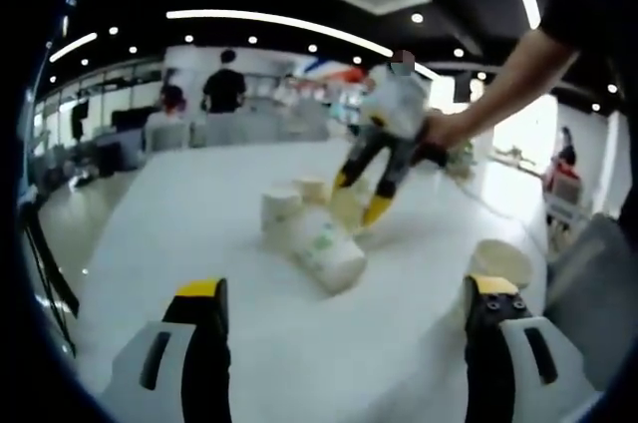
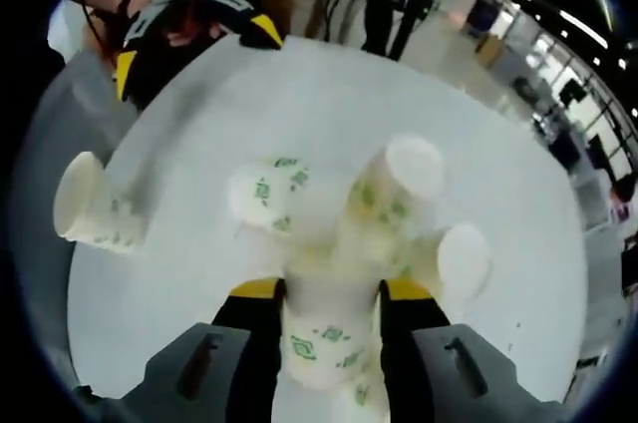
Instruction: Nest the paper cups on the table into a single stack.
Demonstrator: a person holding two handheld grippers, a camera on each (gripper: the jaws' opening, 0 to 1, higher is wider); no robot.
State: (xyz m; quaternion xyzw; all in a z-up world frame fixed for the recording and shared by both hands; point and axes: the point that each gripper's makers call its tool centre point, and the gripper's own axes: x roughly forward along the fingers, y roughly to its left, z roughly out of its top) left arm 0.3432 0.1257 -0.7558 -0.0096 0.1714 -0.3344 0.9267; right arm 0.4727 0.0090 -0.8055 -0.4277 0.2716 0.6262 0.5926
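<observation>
While cups lie scattered mid-table: one is pinched.
Right gripper [image 2: 329,293]: jaws clamp a white paper cup with green print [image 2: 321,338], long axis along the jaws.
Left gripper [image 1: 349,293]: jaws spread, empty.
Nearest target: toppled cups [image 2: 394,199] just ahead, centre of round white table [image 2: 518,243].

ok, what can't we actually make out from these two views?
- Right gripper view: the base of the white green-printed paper cup between the right gripper jaws is cut off by the bottom edge.
- Right gripper view: motion blur hides whether the cups behind it are nested.
- Left gripper view: the far cups are too small and blurred to count.
</observation>
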